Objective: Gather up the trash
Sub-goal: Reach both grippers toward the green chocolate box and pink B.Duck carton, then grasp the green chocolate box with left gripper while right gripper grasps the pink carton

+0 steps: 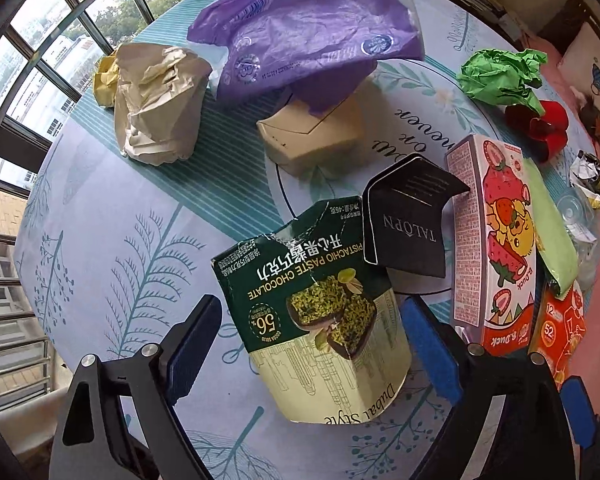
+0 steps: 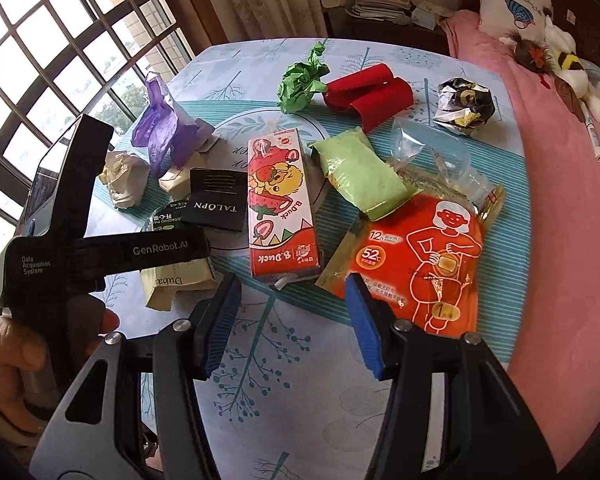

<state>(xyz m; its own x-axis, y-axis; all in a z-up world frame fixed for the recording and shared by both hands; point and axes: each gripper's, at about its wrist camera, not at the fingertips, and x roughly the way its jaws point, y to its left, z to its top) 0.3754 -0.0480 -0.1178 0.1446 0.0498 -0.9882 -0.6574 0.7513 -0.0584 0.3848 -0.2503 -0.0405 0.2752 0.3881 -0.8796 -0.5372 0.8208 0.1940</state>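
Two spread claws, left claw [image 1: 312,344] around "PISTACHIO PASTE CHOCOLATE" box [image 1: 316,312], right claw [image 2: 292,320] near "B.Duck" carton [image 2: 278,204].

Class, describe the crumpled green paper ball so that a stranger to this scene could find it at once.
Start at the round table with the leaf-print cloth and look toward its far side. There the crumpled green paper ball lies against a red curled cardboard piece. It is the only bright green, wrinkled wad; the pale green packet nearer the middle is smooth and flat.

Crumpled wrappers and boxes [image 2: 283,204] (one torn [image 1: 320,312]) litter the table.
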